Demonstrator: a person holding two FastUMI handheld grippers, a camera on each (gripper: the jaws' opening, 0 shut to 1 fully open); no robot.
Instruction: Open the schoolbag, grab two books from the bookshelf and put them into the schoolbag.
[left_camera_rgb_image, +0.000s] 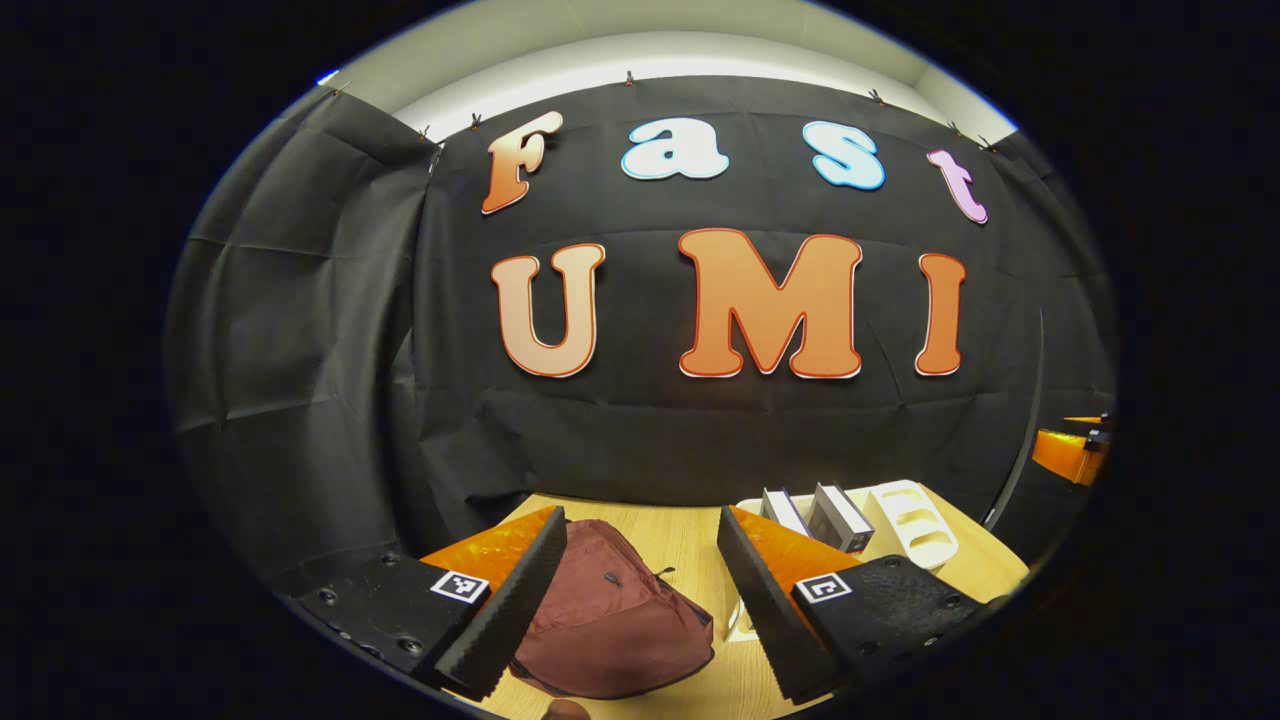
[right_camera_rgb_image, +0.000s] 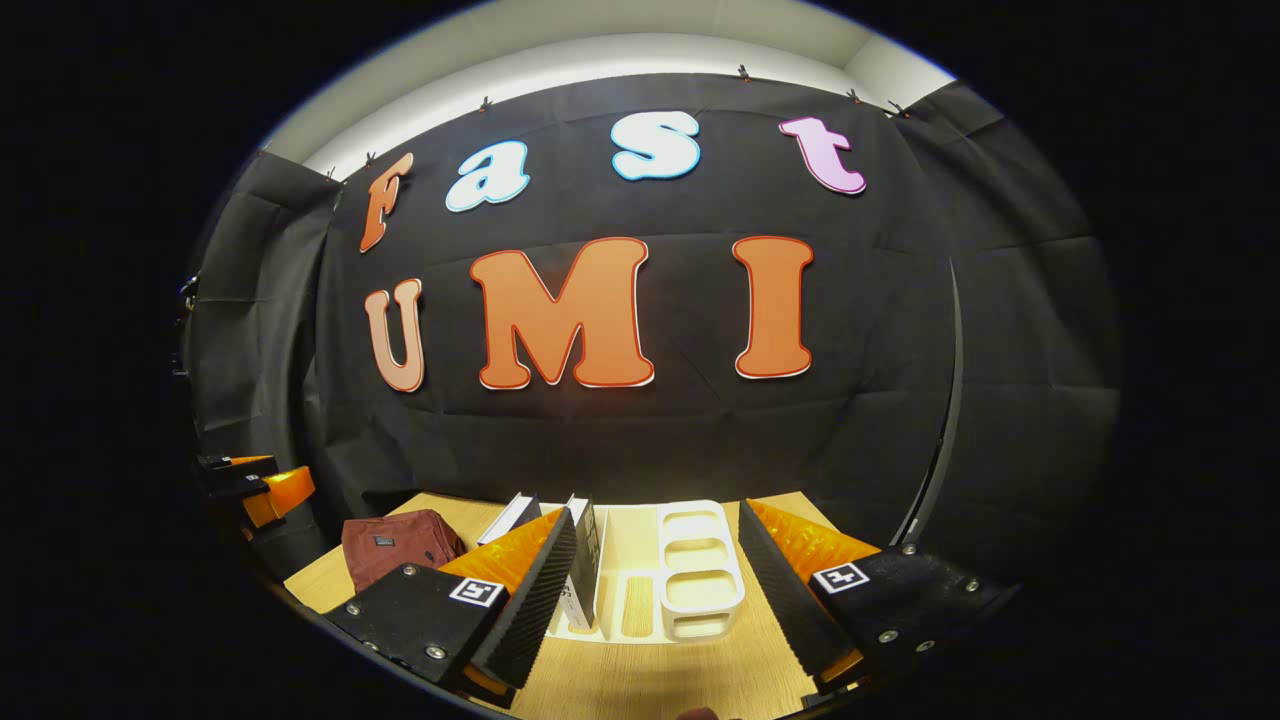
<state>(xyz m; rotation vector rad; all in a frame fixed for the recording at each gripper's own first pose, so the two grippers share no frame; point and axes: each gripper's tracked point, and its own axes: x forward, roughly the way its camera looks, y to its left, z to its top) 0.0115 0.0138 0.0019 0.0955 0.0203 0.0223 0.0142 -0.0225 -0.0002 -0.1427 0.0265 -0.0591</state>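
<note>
A wooden table (right_camera_rgb_image: 640, 680) carries everything. At its left side lies one maroon schoolbag (left_camera_rgb_image: 610, 620), closed as far as I can tell. Beside it stands one white bookshelf (right_camera_rgb_image: 700, 570) holding two books (right_camera_rgb_image: 583, 560), upright and slightly leaning. The left gripper (left_camera_rgb_image: 640, 600) hangs over the bag, fingers wide apart, empty. The right gripper (right_camera_rgb_image: 655, 600) faces the shelf, also spread and empty. The right gripper view catches the shelf's open dividers head-on; the left gripper view shows the bag's zipper.
</note>
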